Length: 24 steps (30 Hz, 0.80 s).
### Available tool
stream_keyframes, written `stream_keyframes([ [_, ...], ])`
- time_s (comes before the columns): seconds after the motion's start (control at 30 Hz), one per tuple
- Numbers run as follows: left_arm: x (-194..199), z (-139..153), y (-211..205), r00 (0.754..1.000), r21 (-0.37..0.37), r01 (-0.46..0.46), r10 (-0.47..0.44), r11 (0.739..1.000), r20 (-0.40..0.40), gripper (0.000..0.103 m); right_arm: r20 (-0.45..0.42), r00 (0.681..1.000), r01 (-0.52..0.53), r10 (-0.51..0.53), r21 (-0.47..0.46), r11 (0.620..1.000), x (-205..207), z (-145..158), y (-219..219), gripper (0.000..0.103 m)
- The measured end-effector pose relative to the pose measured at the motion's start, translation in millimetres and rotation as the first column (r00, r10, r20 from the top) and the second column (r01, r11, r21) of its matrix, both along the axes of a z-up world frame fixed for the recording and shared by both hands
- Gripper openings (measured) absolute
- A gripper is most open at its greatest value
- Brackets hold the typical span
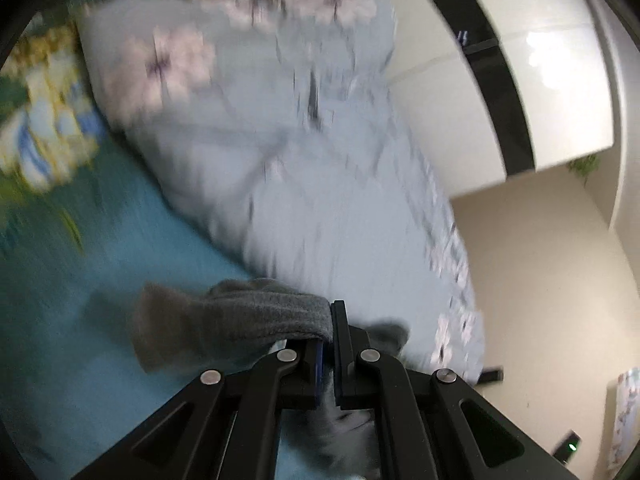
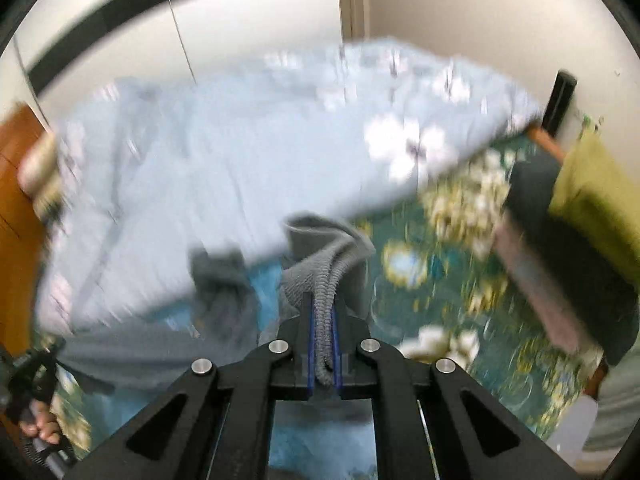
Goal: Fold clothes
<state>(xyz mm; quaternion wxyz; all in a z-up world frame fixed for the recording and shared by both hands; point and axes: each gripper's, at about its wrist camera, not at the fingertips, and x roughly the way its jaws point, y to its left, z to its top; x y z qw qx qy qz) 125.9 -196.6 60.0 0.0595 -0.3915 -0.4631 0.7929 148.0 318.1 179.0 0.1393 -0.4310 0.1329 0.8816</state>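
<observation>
A pale blue floral quilt (image 2: 224, 152) lies heaped ahead of both tools on the green flowered bedsheet (image 2: 432, 280), while the left gripper (image 1: 329, 354) and right gripper (image 2: 323, 344) each pinch the grey knit garment's (image 2: 320, 276) ribbed edge, held up between them

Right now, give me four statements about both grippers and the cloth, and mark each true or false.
1. The right gripper is shut on the grey garment. True.
2. The left gripper hangs open, holding nothing. False: it pinches grey fabric too.
3. A pale blue floral quilt lies beyond the garment. True.
4. The bedsheet under the garment is plain white. False: it is teal with a floral print.
</observation>
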Motion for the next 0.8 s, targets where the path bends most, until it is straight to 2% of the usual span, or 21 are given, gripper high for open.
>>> stream_keyframes([
  [0.1, 19, 41, -51, 0.989, -0.026, -0.108, 0.105, 0.994, -0.101, 0.003, -0.141, 0.99, -0.028, 0.019, -0.061, 0.998, 18, 51, 3, 0.006],
  [0.23, 65, 97, -119, 0.945, -0.105, -0.255, 0.225, 0.961, -0.236, 0.003, -0.276, 0.96, -0.081, 0.046, -0.117, 0.99, 48, 88, -1, 0.006],
  [0.3, 89, 114, -147, 0.924, -0.135, -0.307, 0.262, 0.942, -0.278, 0.003, -0.311, 0.949, -0.101, 0.055, -0.133, 0.986, 63, 91, -1, 0.006],
  [0.37, 111, 124, -170, 0.91, -0.165, -0.344, 0.284, 0.925, -0.302, 0.003, -0.31, 0.949, -0.107, 0.06, -0.136, 0.985, 75, 83, 1, 0.006],
  [0.47, 127, 111, -184, 0.928, -0.254, -0.335, 0.272, 0.907, -0.254, 0.003, -0.228, 0.973, -0.074, 0.038, -0.151, 0.986, 80, 52, 10, 0.007],
  [0.53, 128, 83, -187, 0.952, -0.297, -0.301, 0.268, 0.906, -0.149, 0.004, -0.168, 0.986, -0.033, 0.004, -0.17, 0.985, 84, 27, 20, 0.007],
  [0.6, 134, 58, -184, 0.96, -0.302, -0.277, 0.272, 0.912, -0.059, 0.004, -0.124, 0.992, -0.009, -0.011, -0.16, 0.987, 89, 8, 25, 0.007],
  [0.7, 156, 20, -179, 0.954, -0.307, -0.27, 0.296, 0.912, 0.039, 0.004, -0.09, 0.996, 0.011, -0.027, -0.176, 0.984, 106, -12, 33, 0.007],
  [0.8, 173, -14, -180, 0.936, -0.287, -0.262, 0.315, 0.922, 0.158, 0.004, -0.075, 0.994, 0.057, -0.074, -0.21, 0.976, 126, -26, 50, 0.007],
])
